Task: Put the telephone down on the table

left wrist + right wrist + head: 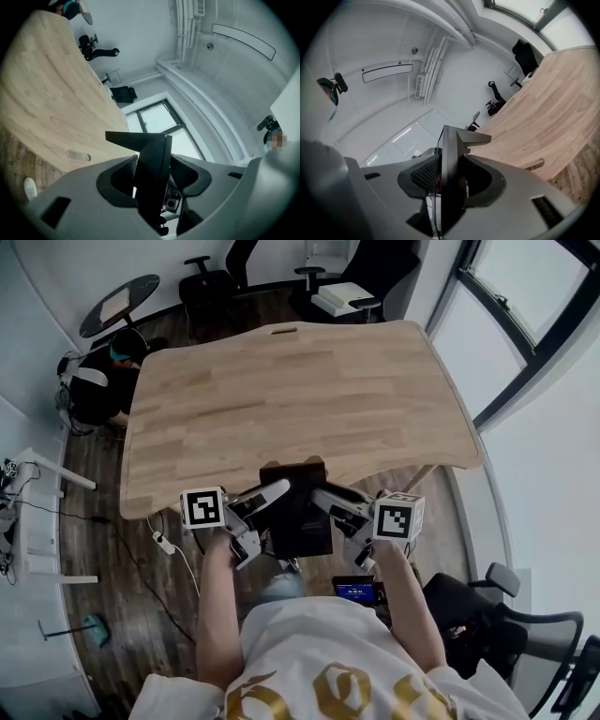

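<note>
A flat black telephone (298, 514) hangs between my two grippers, just above the near edge of the light wooden table (300, 390). My left gripper (270, 505) is shut on its left side and my right gripper (330, 507) on its right side. In the left gripper view the telephone (152, 164) stands edge-on as a dark slab, pinched between the jaw pads, with the table (42, 93) to the left. The right gripper view shows the same slab (451, 159) clamped between its pads, and the table (553, 112) runs off to the right.
Black office chairs (361, 277) stand beyond the table's far edge, and another chair (511, 615) is at my right. A person (108, 381) crouches by the table's far left corner near a small round table (120, 304). A power strip (164, 543) lies on the floor.
</note>
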Demonstrator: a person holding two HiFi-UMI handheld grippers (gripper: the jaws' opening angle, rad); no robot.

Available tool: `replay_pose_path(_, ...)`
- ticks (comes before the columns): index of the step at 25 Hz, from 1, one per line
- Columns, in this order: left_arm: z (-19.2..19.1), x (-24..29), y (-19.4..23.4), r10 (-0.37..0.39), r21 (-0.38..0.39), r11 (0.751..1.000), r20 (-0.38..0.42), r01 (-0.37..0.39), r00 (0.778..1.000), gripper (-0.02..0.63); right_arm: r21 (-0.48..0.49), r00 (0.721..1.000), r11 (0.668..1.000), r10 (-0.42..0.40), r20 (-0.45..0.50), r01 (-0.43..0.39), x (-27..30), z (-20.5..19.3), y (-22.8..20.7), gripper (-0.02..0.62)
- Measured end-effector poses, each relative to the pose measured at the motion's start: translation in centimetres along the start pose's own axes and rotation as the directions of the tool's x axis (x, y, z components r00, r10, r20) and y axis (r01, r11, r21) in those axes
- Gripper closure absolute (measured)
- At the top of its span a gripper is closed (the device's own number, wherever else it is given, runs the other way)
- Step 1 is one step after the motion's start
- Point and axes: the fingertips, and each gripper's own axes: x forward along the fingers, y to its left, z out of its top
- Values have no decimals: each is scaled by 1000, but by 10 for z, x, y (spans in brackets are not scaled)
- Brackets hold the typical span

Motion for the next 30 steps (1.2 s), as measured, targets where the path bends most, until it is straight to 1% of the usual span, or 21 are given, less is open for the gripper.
replay_pose_path(3, 50, 13, 22, -1, -11, 1000, -16, 1, 1000, 405, 12, 1000, 1000, -20, 10, 20, 33, 37, -23, 434)
replay_pose_path(6, 84, 19, 38, -8, -31, 999, -20, 8, 1000, 405, 20, 999, 999, -34, 20, 34, 57, 60, -40, 434)
replay_pose_path(10, 138, 24, 66, -18, -50, 999, -28, 16, 999, 405, 32, 998, 998, -60, 15, 59, 99, 91, -68, 436)
replay_pose_path(15, 186, 26, 100, -10, -65, 998, -49, 6, 999, 405, 52, 997, 996, -69, 25, 67, 142, 119, -93, 436)
replay_pose_path(20, 209, 29, 122, -12, -81, 997, -78, 6, 997, 405, 68, 994, 993, -101, 32, 98, 162, 129, -113, 437)
replay_pose_path(24, 218, 36, 123, -47, -109, 993, -78, 39, 996, 405, 68, 992, 991, -118, 43, 115, 167, 137, -118, 436)
replay_pose_path(30, 227, 41, 119, -56, -94, 994, -74, 49, 996, 405, 53, 991, 992, -117, 57, 115, 168, 148, -116, 436)
